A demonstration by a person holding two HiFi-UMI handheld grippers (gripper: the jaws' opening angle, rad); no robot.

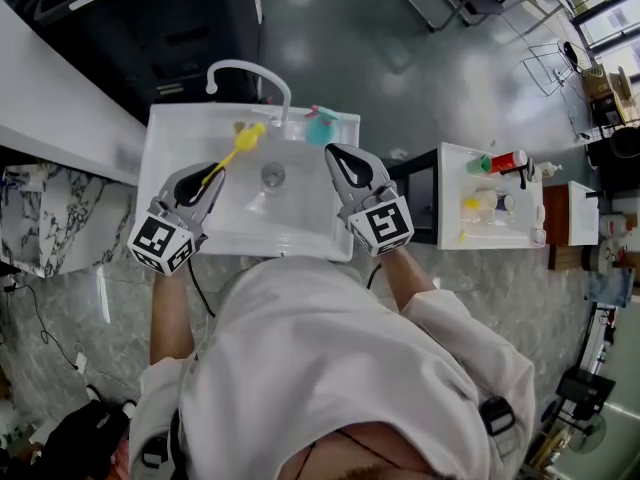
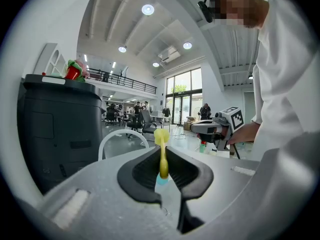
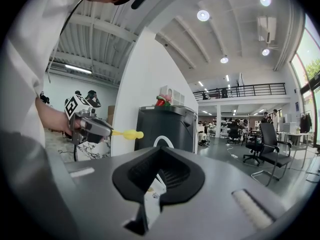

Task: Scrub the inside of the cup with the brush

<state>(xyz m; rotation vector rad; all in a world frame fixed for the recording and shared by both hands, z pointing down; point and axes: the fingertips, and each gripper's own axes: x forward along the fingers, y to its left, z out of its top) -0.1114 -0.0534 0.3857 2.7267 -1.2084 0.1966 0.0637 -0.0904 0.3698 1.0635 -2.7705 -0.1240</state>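
My left gripper [image 1: 215, 173] [image 2: 162, 154] is shut on the handle of a yellow brush [image 1: 240, 143] [image 2: 161, 156], whose rounded head juts out past the jaws over the white sink [image 1: 170, 138]. The right gripper view shows the same brush [image 3: 127, 134] sticking out of that gripper from the side. My right gripper [image 1: 335, 151] [image 3: 160, 149] hangs over the sink's right part, shut, with nothing showing between its jaws. A clear glassy shape [image 1: 256, 204], perhaps the cup, lies in the basin near the drain [image 1: 272, 175]. A teal item [image 1: 320, 128] sits on the back rim, just beyond the right jaws.
A white arched faucet [image 1: 250, 73] rises behind the basin. A white side table [image 1: 450, 230] with several bottles stands to the right. A white counter [image 1: 50, 98] runs along the left, and a dark cabinet [image 1: 170, 18] stands behind the sink.
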